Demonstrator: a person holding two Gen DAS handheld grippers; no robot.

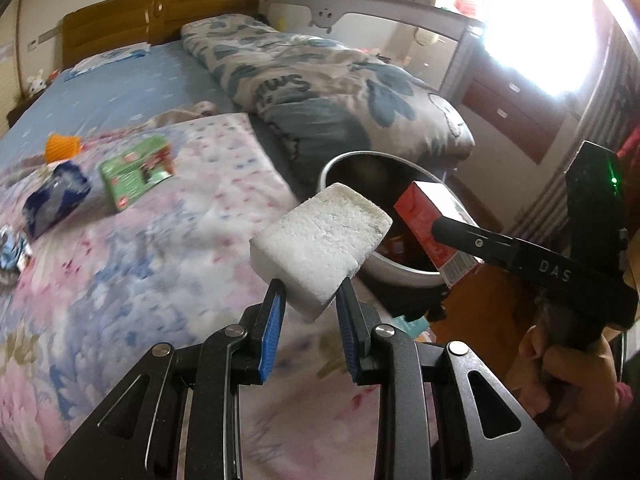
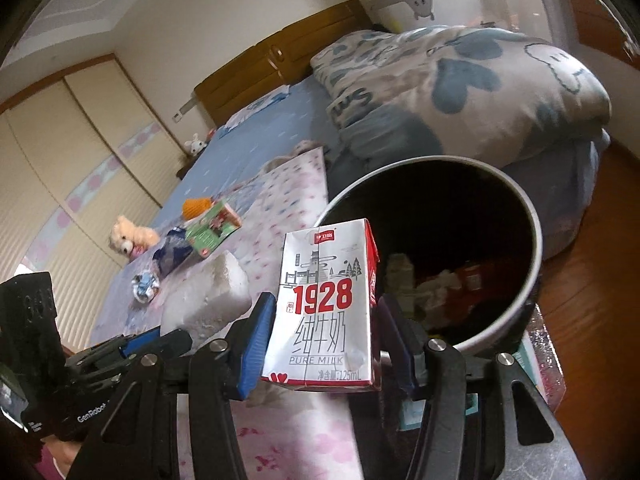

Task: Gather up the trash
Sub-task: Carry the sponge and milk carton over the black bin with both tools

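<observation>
My left gripper is shut on a white foam block and holds it above the bed edge, just left of the round metal trash bin. My right gripper is shut on a red and white milk carton marked 1928, held near the bin's rim. The carton also shows in the left wrist view, over the bin's mouth. The foam block shows in the right wrist view, left of the carton. The bin holds some paper and wrappers.
On the floral bedspread lie a green carton, a blue packet, an orange cup and a crumpled wrapper. A folded quilt lies behind the bin. A teddy bear sits farther up the bed.
</observation>
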